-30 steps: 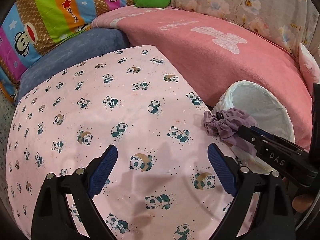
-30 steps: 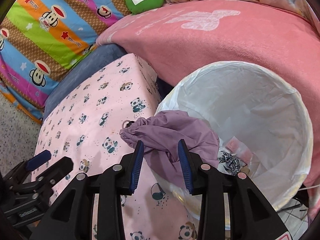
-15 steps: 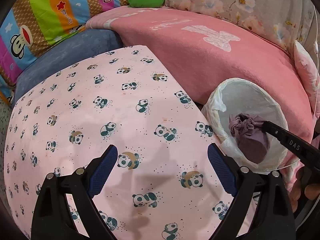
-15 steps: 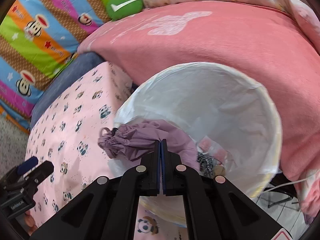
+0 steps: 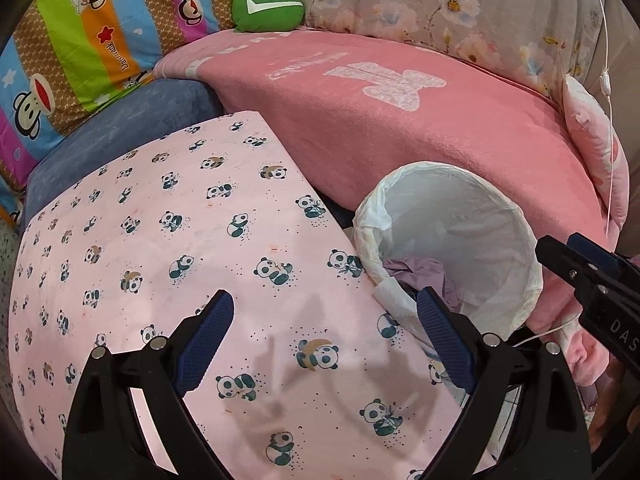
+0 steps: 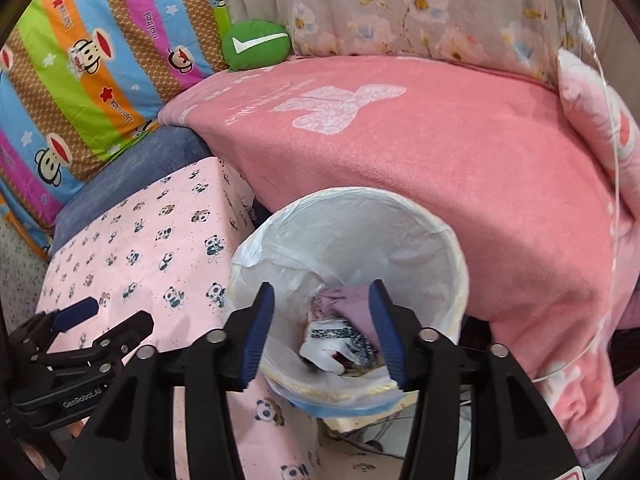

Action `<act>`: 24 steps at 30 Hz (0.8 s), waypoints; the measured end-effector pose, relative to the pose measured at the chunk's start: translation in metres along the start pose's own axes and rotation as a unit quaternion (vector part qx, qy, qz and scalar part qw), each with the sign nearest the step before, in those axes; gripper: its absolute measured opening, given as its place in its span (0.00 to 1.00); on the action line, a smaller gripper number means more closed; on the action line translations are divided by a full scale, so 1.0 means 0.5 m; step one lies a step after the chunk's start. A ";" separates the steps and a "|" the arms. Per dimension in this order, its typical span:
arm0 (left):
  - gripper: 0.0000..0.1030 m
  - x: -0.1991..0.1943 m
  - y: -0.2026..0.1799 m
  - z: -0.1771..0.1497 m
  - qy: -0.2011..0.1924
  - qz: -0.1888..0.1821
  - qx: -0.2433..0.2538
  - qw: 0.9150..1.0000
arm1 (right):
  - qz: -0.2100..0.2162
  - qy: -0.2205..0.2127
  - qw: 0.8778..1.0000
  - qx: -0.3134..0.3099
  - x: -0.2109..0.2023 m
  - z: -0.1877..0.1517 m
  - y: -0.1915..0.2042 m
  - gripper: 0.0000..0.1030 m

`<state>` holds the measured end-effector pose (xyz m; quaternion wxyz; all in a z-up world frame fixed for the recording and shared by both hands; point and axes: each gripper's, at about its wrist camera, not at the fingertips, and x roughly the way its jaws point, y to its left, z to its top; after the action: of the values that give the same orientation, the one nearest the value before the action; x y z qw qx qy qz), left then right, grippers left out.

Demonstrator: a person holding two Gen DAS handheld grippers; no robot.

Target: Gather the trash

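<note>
1. The purple cloth (image 6: 352, 300) lies inside the white bin (image 6: 440, 256), on top of other trash.
2. The right gripper (image 6: 322, 340) hangs over the bin. Its fingers have just been opening, with nothing between them.
3. The left gripper (image 5: 324, 344) is over the panda sheet (image 5: 160, 240), fingers wide apart and empty; the bin is at its 2 o'clock.

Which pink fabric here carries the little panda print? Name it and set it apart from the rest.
The panda sheet, pale pink, spread flat beneath the left gripper beside the white-lined bin. The pink blanket behind is darker, with one large pale motif and no pandas.
</note>
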<state>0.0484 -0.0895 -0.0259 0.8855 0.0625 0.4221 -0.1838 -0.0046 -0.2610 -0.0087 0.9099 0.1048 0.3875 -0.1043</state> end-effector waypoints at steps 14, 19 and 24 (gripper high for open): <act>0.87 -0.024 -0.040 -0.010 -0.010 0.019 0.006 1.000 | -0.036 -0.008 0.999 -0.028 -0.064 -0.023 -0.018 0.83; 0.90 -0.027 -0.048 -0.013 -0.012 0.026 0.009 1.000 | -0.043 -0.011 0.999 -0.030 -0.073 -0.033 -0.026 0.87; 0.92 -0.033 -0.056 -0.013 -0.017 0.033 0.008 0.999 | -0.051 -0.017 0.998 -0.035 -0.080 -0.046 -0.027 0.96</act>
<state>0.0236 -0.1089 -0.0164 0.8975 0.0805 0.4034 -0.1593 -0.0509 -0.2635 0.0034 0.9130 0.0514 0.3800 -0.1394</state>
